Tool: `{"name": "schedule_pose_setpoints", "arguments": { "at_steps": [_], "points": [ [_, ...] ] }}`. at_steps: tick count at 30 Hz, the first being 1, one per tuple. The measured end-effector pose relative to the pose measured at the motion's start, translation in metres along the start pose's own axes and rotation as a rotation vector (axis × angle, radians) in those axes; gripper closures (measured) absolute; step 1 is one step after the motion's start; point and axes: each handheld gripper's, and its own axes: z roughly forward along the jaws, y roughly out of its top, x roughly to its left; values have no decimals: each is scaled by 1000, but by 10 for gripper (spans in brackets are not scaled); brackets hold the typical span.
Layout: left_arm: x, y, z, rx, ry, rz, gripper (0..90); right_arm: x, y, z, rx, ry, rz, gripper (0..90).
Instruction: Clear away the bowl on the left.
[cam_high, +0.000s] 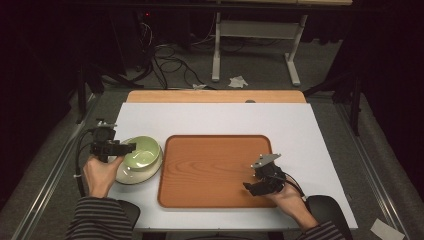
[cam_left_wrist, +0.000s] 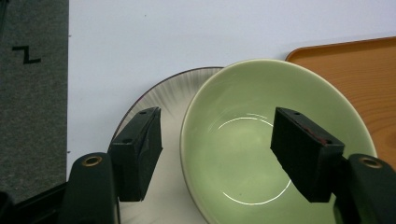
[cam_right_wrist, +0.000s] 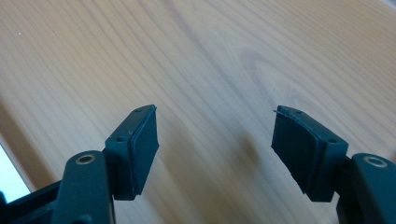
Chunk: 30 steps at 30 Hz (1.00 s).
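A light green bowl (cam_high: 142, 152) sits on a white ribbed plate (cam_high: 131, 175) at the left of the white table, just beside the wooden tray (cam_high: 200, 170). My left gripper (cam_high: 127, 147) is open and straddles the left rim of the green bowl (cam_left_wrist: 261, 140): one jaw hangs over the plate (cam_left_wrist: 173, 93), the other over the bowl's inside. My right gripper (cam_high: 250, 187) is open low over the tray's bare wood (cam_right_wrist: 210, 70) near its front right part, with nothing between its jaws.
The wooden tray (cam_left_wrist: 355, 70) lies close to the bowl's right side. A grey mat edge (cam_left_wrist: 32, 93) borders the table on the left. Behind the table stand a metal frame (cam_high: 255, 45) and loose cables (cam_high: 170, 62) on the floor.
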Motion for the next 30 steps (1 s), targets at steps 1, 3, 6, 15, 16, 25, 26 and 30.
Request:
{"name": "schedule_pose_setpoints", "arguments": {
  "at_steps": [1,3,6,15,16,25,26,30],
  "points": [
    [0,0,0,0,0,0,342,0,0,0,0,0,0,330],
    [4,-1,3,16,-1,-23,342,0,0,0,0,0,1,330],
    [9,-3,7,42,-5,-35,343,0,0,0,11,-6,1,330],
    [12,-5,20,129,3,-34,384,0,0,0,10,-3,1,330],
    [11,-5,21,134,3,-31,389,0,0,1,10,-3,0,330],
    [8,-6,29,194,23,-14,423,1,0,1,15,-1,1,330],
    [8,-6,30,199,21,-13,425,1,1,1,19,1,0,330],
    [7,-6,32,204,6,-13,435,1,0,1,16,-2,-4,330]
  ]
}}
